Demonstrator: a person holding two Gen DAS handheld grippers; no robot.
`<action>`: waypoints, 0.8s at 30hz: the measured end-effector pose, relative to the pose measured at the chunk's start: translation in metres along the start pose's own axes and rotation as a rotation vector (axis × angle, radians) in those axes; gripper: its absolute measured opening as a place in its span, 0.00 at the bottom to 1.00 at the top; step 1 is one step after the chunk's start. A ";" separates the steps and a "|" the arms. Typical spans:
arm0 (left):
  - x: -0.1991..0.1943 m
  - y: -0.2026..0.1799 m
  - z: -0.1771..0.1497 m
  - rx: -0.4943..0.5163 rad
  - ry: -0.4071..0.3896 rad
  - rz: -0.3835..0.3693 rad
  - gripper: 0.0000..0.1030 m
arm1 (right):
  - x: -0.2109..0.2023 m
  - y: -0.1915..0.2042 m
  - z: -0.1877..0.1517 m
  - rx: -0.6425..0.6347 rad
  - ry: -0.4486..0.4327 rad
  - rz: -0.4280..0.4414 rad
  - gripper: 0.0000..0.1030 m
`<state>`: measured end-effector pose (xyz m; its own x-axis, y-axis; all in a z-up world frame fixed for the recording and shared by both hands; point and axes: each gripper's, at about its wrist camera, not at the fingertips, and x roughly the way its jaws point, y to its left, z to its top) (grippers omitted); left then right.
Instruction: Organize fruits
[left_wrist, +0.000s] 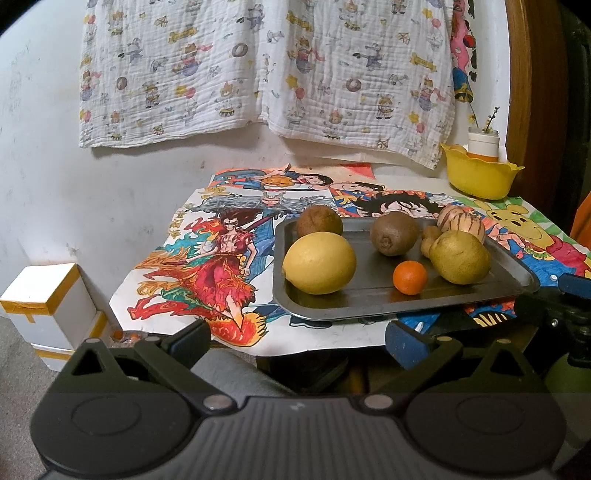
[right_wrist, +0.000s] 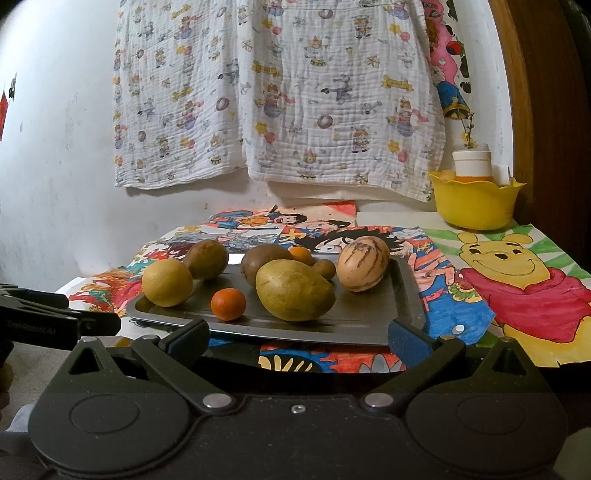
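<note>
A metal tray (left_wrist: 369, 302) (right_wrist: 362, 317) on the table holds several fruits: a yellow lemon (left_wrist: 319, 263) (right_wrist: 167, 282), two brown kiwis (left_wrist: 394, 233) (left_wrist: 319, 221), a small orange (left_wrist: 410, 277) (right_wrist: 228, 304), a green-yellow pear (left_wrist: 460, 257) (right_wrist: 294, 290) and a striped melon (left_wrist: 461, 221) (right_wrist: 364, 264). My left gripper (left_wrist: 295, 341) is open and empty, short of the tray's near edge. My right gripper (right_wrist: 299, 336) is open and empty at the tray's near edge. Each gripper shows at the edge of the other's view.
A yellow bowl (left_wrist: 480, 177) (right_wrist: 474, 203) with a white jar (left_wrist: 483, 144) stands at the table's back right. Cartoon drawings (left_wrist: 207, 266) (right_wrist: 517, 280) cover the table. A printed cloth (left_wrist: 266, 70) hangs on the wall. White boxes (left_wrist: 48, 306) sit on the floor at left.
</note>
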<state>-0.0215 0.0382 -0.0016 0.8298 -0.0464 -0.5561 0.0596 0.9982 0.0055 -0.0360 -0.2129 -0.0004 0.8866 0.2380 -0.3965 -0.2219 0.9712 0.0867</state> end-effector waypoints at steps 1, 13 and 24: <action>0.000 0.000 0.000 -0.001 0.000 -0.001 1.00 | 0.000 0.000 0.000 0.000 0.000 0.001 1.00; 0.003 0.000 -0.001 -0.007 0.010 0.003 1.00 | 0.000 0.000 0.000 -0.001 0.000 0.002 1.00; 0.004 0.000 -0.001 -0.008 0.014 0.007 1.00 | 0.000 0.000 0.000 0.000 0.000 0.001 1.00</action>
